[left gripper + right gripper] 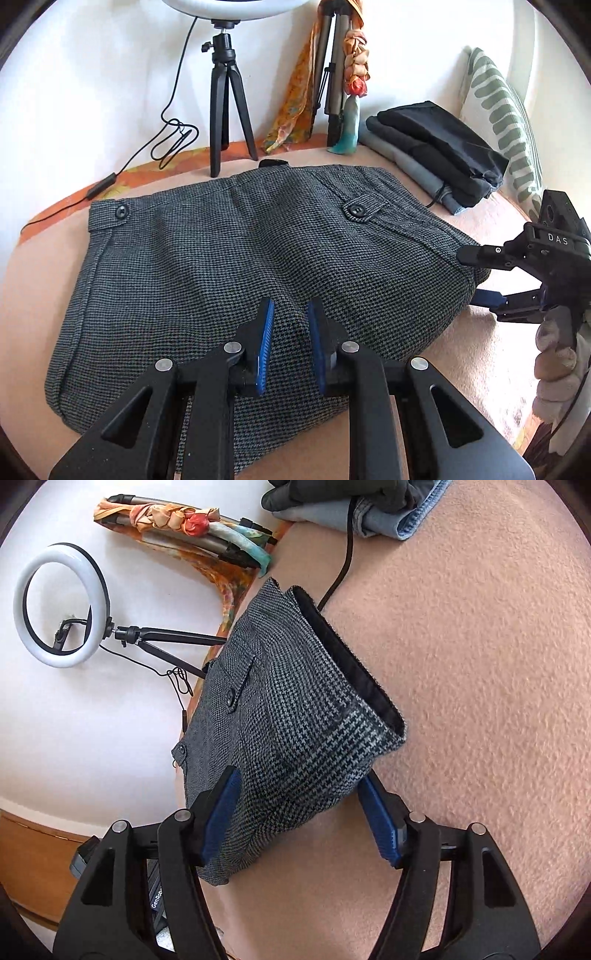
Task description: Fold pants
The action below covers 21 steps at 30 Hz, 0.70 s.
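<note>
Grey houndstooth woven pants [236, 266] lie folded on the peach fleece blanket [480, 664]. Left gripper [290, 314] hovers released over their near edge. Right gripper [299, 786], fingers wide apart, straddles their right corner. Dark folded clothes [436, 155] sit far right.

Left gripper [290, 314]: black linkage arms, silver rivets, ribbed blue pads.
Right gripper [299, 786]: the same build; "DAS" is printed on its housing.
</note>
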Each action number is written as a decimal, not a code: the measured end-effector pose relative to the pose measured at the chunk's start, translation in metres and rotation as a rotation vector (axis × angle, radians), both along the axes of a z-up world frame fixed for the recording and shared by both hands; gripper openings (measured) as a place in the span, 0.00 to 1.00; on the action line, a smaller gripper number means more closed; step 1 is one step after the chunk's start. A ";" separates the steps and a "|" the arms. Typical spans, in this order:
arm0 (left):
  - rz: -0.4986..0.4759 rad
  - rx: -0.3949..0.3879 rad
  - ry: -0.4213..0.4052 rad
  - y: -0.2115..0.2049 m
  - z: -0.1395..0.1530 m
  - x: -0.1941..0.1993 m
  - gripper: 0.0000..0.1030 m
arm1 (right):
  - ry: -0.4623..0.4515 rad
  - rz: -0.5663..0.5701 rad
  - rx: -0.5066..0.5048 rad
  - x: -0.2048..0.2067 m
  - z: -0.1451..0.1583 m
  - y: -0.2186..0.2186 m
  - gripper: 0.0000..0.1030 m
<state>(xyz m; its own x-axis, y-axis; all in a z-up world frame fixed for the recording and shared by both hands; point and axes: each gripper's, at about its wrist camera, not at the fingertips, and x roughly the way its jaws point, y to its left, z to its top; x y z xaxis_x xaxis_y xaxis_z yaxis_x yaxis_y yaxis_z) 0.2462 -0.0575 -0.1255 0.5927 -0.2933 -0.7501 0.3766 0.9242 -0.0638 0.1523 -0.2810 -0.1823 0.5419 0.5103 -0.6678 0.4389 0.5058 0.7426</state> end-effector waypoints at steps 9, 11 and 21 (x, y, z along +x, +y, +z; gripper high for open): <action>-0.015 0.021 0.055 -0.008 -0.034 0.005 0.17 | -0.017 0.053 -0.126 0.018 0.007 0.009 0.39; -0.017 0.021 0.056 -0.009 -0.033 0.004 0.17 | -0.042 0.090 -0.212 0.023 0.016 0.012 0.28; 0.056 0.040 0.017 0.032 -0.014 -0.009 0.17 | -0.124 0.169 -0.455 0.028 0.058 0.036 0.26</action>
